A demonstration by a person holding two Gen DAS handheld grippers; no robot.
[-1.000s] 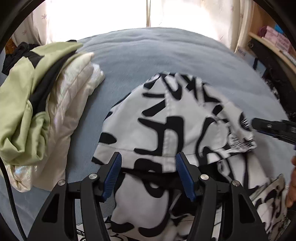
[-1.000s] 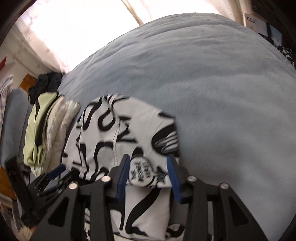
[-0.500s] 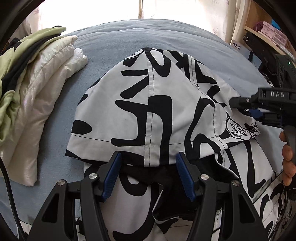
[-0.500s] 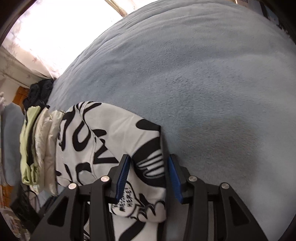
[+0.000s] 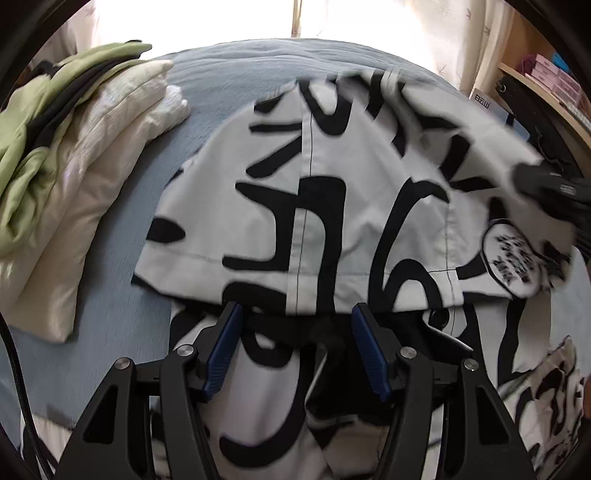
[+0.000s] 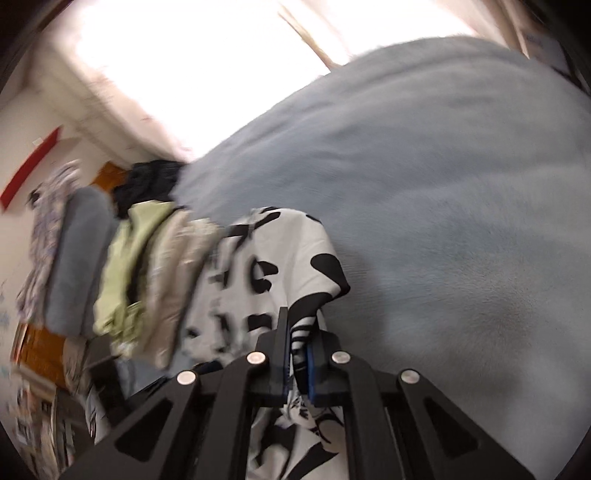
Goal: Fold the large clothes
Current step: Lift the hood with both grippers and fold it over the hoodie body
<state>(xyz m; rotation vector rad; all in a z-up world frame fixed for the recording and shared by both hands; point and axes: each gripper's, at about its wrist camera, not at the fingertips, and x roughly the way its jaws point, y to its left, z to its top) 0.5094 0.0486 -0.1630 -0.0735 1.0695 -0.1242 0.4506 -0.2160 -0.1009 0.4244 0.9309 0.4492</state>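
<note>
A white garment with bold black markings (image 5: 306,206) lies on the blue-grey bed (image 5: 229,74), its hood spread flat ahead of me. My left gripper (image 5: 297,325) is open, its blue pads on either side of the hood's lower edge, not gripping. My right gripper (image 6: 298,350) is shut on the hood's right edge and lifts the cloth (image 6: 266,266) off the bed. The right gripper also shows in the left wrist view (image 5: 546,188) at the hood's right side, blurred.
A pile of folded clothes, cream (image 5: 96,155) and green (image 5: 44,99), lies on the bed's left side (image 6: 147,273). A wooden shelf with boxes (image 5: 546,74) stands at the right. A bright curtained window (image 5: 295,14) is behind the bed.
My right gripper has closed on the hood's right edge and raised it; half a second ago its jaws were open around the cloth. The left gripper has moved slightly closer and stays open.
</note>
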